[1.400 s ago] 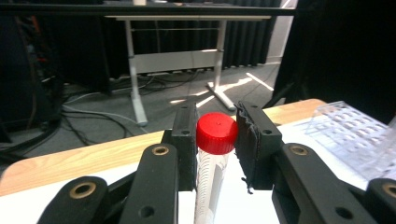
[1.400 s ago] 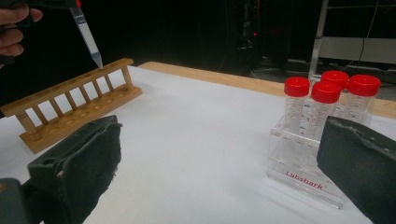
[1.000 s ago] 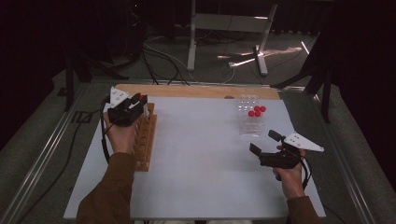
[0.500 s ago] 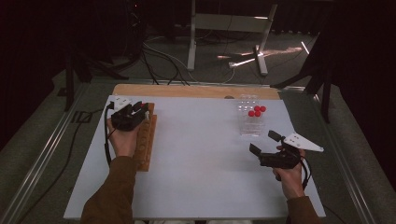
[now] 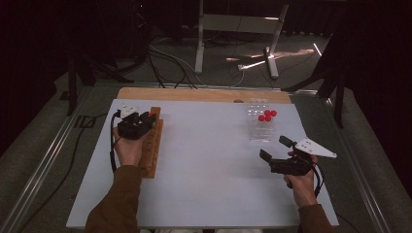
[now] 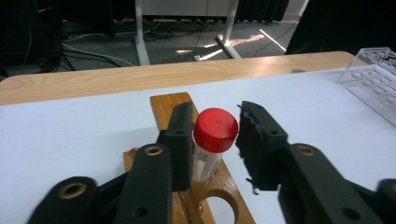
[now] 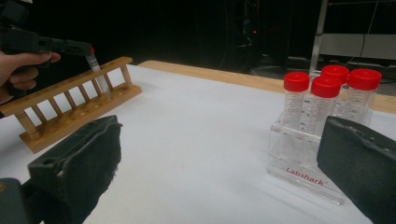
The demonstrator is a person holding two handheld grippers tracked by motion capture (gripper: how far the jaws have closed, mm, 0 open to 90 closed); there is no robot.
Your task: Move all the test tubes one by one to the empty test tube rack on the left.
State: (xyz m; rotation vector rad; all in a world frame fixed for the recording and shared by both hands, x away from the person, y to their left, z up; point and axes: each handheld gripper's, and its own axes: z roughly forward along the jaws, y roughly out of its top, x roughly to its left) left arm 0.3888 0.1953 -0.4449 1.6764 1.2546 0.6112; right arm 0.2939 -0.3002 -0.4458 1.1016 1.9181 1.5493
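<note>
A: A white table (image 5: 209, 160) under dim light, dark floor beyond. Where's your tube?

B: The red-capped tube (image 6: 211, 144) stands upright in the wooden rack (image 5: 151, 145), between your left gripper (image 6: 215, 140) jaws, which have just been opening; one pad touches, the other is clear.

A: And since earlier?

B: Your left hand has sunk onto the rack. The right gripper (image 5: 278, 155) hangs open, near the clear rack (image 7: 308, 172).

From here I see a dim room with a black surround; the white rectangular worktop (image 5: 209, 165) is the brightest surface. Streaks of light glare on the grey floor (image 5: 252, 60) beyond. Both tool views blur their near black jaws.
</note>
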